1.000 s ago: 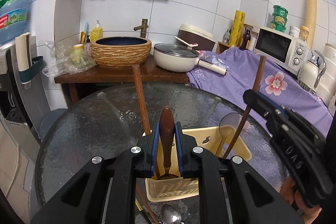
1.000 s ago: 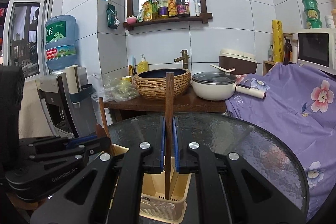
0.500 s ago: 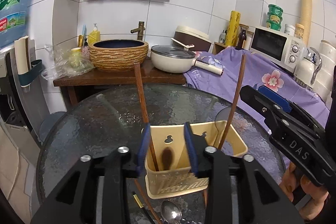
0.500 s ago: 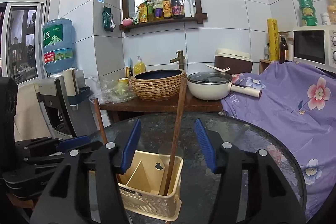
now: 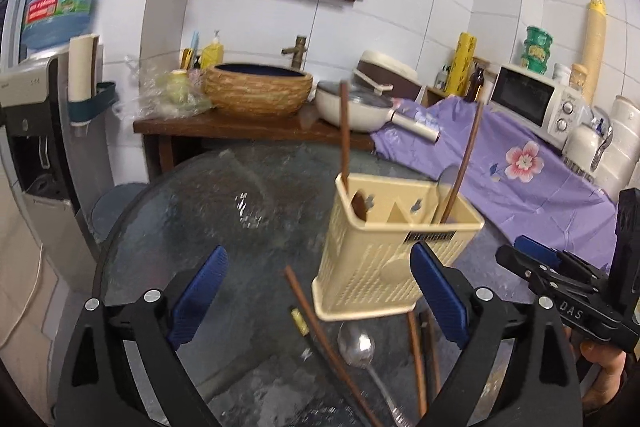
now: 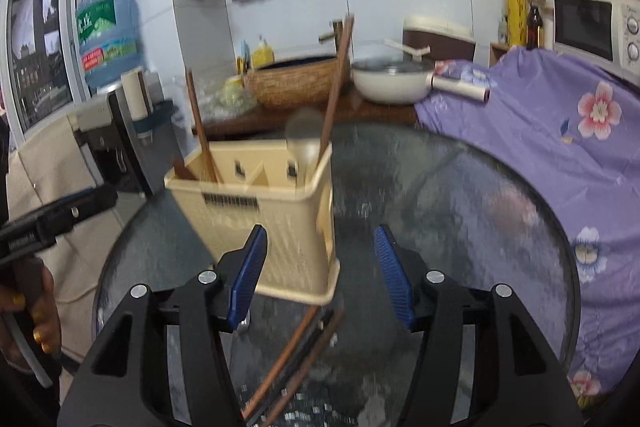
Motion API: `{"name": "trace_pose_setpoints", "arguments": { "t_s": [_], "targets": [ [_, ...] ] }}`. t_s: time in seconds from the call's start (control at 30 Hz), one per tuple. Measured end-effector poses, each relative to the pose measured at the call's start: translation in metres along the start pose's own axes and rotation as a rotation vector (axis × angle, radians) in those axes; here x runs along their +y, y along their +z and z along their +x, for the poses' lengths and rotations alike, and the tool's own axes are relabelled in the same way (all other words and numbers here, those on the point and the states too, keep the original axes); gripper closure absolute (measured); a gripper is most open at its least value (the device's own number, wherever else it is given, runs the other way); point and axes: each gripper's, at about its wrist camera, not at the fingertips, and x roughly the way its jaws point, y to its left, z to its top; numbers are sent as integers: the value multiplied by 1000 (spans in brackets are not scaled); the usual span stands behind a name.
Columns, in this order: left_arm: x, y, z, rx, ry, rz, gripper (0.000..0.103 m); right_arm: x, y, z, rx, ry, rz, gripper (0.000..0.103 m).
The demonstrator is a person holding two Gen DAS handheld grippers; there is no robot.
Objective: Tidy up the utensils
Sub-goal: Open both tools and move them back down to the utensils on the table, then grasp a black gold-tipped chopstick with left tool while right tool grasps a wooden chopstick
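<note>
A beige utensil caddy (image 5: 400, 247) (image 6: 280, 203) stands on the round glass table (image 5: 240, 211). Two brown chopsticks (image 5: 344, 131) (image 5: 466, 155) lean upright in it, beside a dark wooden spoon handle (image 5: 360, 205). In front of the caddy, loose chopsticks (image 5: 320, 323) (image 6: 292, 355) and a metal spoon (image 5: 356, 341) lie on the glass. My left gripper (image 5: 320, 303) hovers over these, its jaws opening wide and holding nothing. My right gripper (image 6: 320, 271) stands open just short of the caddy's near corner, touching nothing.
Behind the table a wooden stand (image 5: 248, 127) carries a woven basin (image 5: 258, 91) and a white pan (image 5: 356, 107). A purple flowered cloth (image 5: 520, 171) and a microwave (image 5: 532, 99) lie to the right, a water dispenser (image 5: 36, 131) to the left.
The left gripper let go of the wooden spoon and the right one its chopstick; both now stand in the caddy. Both grippers opened and drew back and down, bringing the loose utensils into view.
</note>
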Motion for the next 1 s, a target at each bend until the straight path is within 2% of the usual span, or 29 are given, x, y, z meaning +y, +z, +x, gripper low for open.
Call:
{"name": "trace_pose_setpoints", "arguments": {
  "t_s": [0.2, 0.43, 0.63, 0.77, 0.83, 1.0],
  "targets": [
    [14, -32, 13, 103, 34, -3, 15, 6, -43, 15, 150, -26, -61, 47],
    [13, -63, 35, 221, 22, 17, 32, 18, -76, 32, 257, -19, -84, 57],
    [9, -81, 49, 286, 5, 27, 49, 26, -89, 42, 292, 14, -80, 61],
    [12, -85, 56, 304, 13, 16, 54, 21, -91, 50, 313, -20, -63, 63],
    [14, -87, 58, 312, 13, 7, 54, 17, -92, 54, 326, -29, -46, 68],
    [12, -90, 63, 323, 15, 3, 54, 15, -93, 60, 347, -44, -39, 70]
  ]
}}
